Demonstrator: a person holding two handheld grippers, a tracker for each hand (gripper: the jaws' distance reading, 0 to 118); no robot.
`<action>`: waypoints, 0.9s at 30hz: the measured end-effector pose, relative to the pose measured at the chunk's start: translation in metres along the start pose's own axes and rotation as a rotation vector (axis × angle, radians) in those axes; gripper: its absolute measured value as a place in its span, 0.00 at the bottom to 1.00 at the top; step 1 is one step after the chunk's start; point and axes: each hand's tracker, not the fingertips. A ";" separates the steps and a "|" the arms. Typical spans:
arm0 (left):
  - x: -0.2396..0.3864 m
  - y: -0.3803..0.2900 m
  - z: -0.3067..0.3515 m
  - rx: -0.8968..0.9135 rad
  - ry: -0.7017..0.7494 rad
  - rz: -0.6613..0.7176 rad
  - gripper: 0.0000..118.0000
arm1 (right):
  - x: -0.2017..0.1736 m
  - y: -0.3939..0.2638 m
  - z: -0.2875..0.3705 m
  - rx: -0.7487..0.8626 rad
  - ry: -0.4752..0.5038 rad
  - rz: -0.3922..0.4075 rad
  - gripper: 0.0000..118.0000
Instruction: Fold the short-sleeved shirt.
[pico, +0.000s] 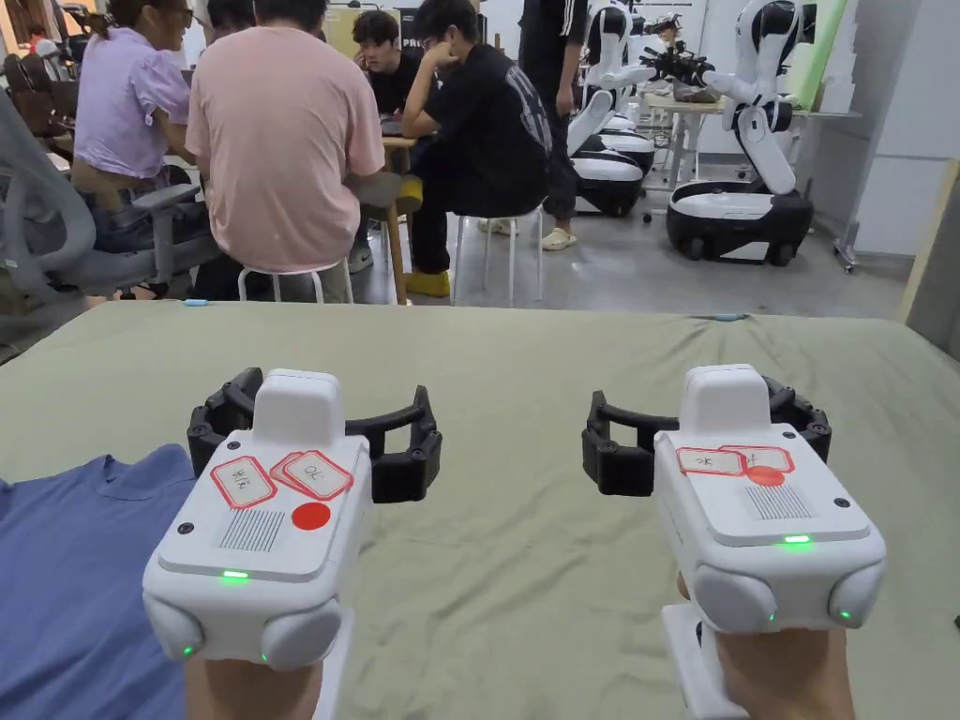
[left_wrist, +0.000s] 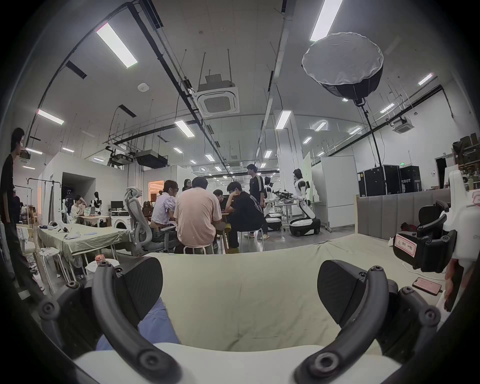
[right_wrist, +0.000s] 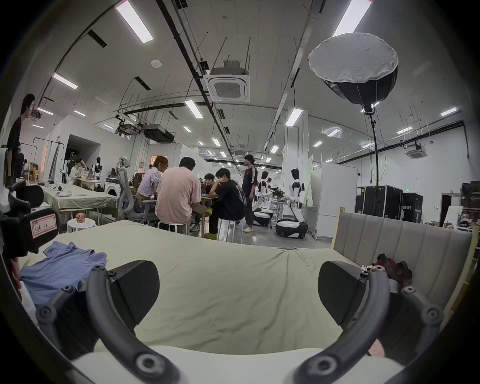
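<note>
Pale green cloth covers the surface (pico: 525, 394) in the head view, lightly creased. The left hand-held gripper (pico: 323, 422) and the right hand-held gripper (pico: 703, 431) hover side by side above it, well apart, each with its black jaws spread and nothing between them. A blue short-sleeved shirt (pico: 75, 562) lies at the near left corner of the surface, its collar end toward the far side, just beside and partly under the left hand-held gripper. Beyond the far edge several people (pico: 281, 141) sit around a table, and white wheeled robots (pico: 750, 178) stand on the floor to the right.

In the left gripper view, the left hand-held gripper (left_wrist: 239, 291) shows its two dark pads (left_wrist: 141, 283) wide apart over bare green cloth. A strip of the blue shirt (left_wrist: 155, 324) appears low on the left, below the left pad. The right hand-held gripper (left_wrist: 426, 244) is at the right edge, and a phone (left_wrist: 427, 285) lies below it.

In the right gripper view, the right hand-held gripper (right_wrist: 239, 291) also has its jaws gaping, empty, above plain green cloth. The blue shirt (right_wrist: 59, 270) lies spread to the left, rumpled at its collar, under the left hand-held gripper (right_wrist: 26, 228) at the left edge. A padded grey headboard-like panel (right_wrist: 402, 246) rises on the right, with a dark red bundle (right_wrist: 389, 267) at its foot.
</note>
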 end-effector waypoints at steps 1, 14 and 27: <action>0.000 0.000 0.000 0.000 0.001 -0.002 1.00 | 0.000 0.000 0.000 0.000 0.000 0.000 1.00; -0.003 0.000 0.001 0.004 0.004 0.005 1.00 | -0.005 0.001 -0.001 -0.006 0.008 0.011 1.00; -0.004 0.000 0.002 0.004 0.001 0.009 1.00 | -0.005 0.000 -0.001 -0.011 -0.006 -0.017 1.00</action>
